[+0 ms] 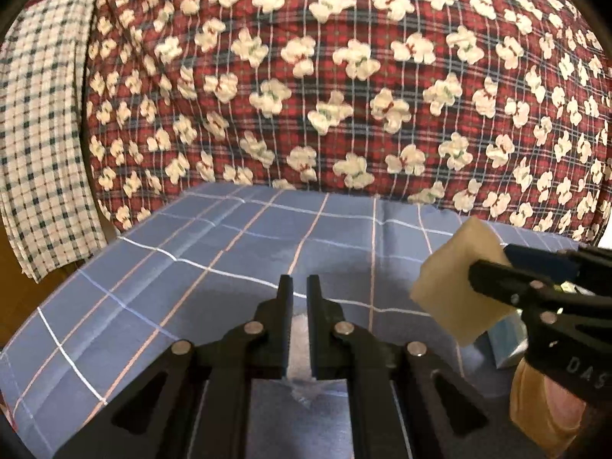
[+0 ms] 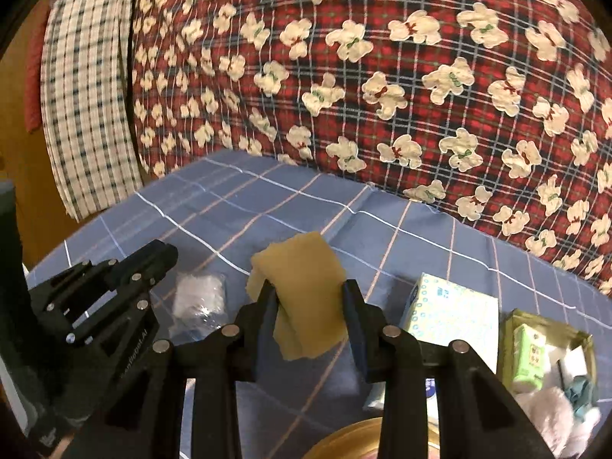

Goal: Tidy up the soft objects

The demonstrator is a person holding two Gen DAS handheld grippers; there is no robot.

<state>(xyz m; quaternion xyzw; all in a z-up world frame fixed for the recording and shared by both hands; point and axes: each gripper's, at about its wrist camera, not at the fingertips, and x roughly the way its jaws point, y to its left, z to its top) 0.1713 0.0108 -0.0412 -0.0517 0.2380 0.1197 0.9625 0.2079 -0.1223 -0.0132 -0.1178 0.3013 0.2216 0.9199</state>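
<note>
My right gripper (image 2: 308, 298) is shut on a yellow sponge (image 2: 302, 290) and holds it above the blue checked cloth (image 2: 267, 206). The sponge also shows at the right of the left wrist view (image 1: 455, 287), with the right gripper (image 1: 493, 260) clamped on it. My left gripper (image 1: 299, 287) is nearly closed just above the cloth, over a clear plastic bag of white stuff (image 1: 300, 348); nothing shows between its tips. In the right wrist view the left gripper (image 2: 168, 256) sits left of that bag (image 2: 199, 298).
A red plaid quilt with white bears (image 1: 344, 76) rises behind the cloth. A checked towel (image 1: 34, 134) hangs at left. A tissue pack (image 2: 451, 310), a green box holding soft items (image 2: 547, 348) and a gold rim (image 2: 363, 440) lie at right.
</note>
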